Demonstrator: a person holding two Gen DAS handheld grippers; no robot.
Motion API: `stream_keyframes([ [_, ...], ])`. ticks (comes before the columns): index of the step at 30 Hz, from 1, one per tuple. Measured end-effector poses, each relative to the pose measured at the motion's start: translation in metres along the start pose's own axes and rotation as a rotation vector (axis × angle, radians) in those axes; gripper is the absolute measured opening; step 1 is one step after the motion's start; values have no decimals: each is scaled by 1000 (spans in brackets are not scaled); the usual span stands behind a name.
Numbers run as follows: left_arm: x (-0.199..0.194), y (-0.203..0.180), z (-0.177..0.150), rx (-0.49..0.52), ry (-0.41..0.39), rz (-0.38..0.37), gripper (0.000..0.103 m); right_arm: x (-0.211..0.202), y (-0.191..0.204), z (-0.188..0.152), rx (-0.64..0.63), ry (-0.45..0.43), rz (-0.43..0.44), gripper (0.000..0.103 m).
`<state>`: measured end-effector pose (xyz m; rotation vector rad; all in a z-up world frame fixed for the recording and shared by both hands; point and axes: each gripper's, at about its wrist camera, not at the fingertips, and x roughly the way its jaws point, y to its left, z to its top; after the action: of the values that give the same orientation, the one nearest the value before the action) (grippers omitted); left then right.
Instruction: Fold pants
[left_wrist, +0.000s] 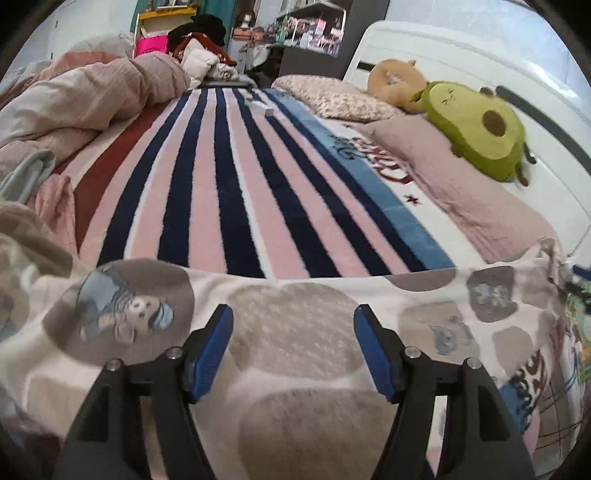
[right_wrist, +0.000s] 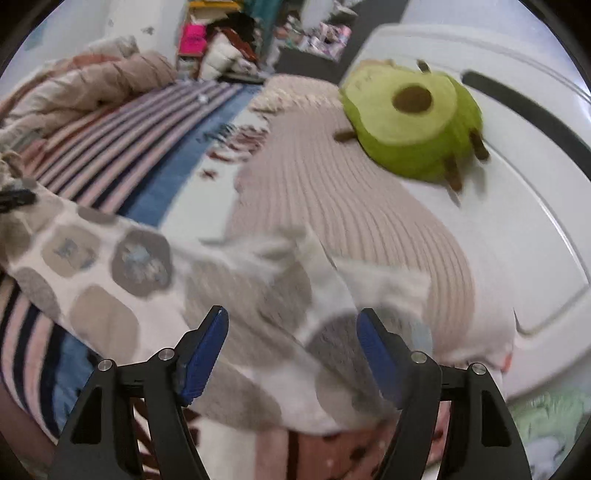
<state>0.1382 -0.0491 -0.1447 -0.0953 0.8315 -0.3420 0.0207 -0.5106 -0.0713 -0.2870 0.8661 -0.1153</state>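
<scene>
On a bed's striped blanket (left_wrist: 236, 177), patterned pajama pants (left_wrist: 303, 332) lie stretched along the near edge for folding, left gripper (left_wrist: 293, 350) and right gripper (right_wrist: 293, 354) both spread, clamping nothing.

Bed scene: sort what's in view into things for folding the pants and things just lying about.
For the job:
white fleece pants with grey and beige patches
left gripper
right gripper

Lying about:
green avocado plush
tan ring-shaped plush
striped navy and pink blanket
rumpled pink duvet
</scene>
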Motion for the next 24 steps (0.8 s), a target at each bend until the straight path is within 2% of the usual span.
stream_keyframes([
  [5,-13,-8,-5,4,-37,-3,64,28,-11,-11,-7,29,-96,68],
  [9,-12,-6,-3,7,-42,-1,65,27,-48,-8,70,-57,-229,68],
  [10,-12,-5,-3,9,-40,4,65,29,-63,-9,124,-67,-241,68],
  [14,-10,-6,-2,7,-29,10,65,37,-95,-16,212,-59,-220,67],
  [18,-23,-5,2,8,-30,21,65,25,-106,-21,247,-100,-220,67],
  [19,-29,-5,3,9,-36,29,65,22,-111,-23,262,-111,-200,67],
  [21,-40,-5,4,13,-41,47,66,17,-117,-30,315,-115,-101,69],
  [24,-57,-4,2,12,-51,68,68,22,-119,-43,355,-75,155,75],
])
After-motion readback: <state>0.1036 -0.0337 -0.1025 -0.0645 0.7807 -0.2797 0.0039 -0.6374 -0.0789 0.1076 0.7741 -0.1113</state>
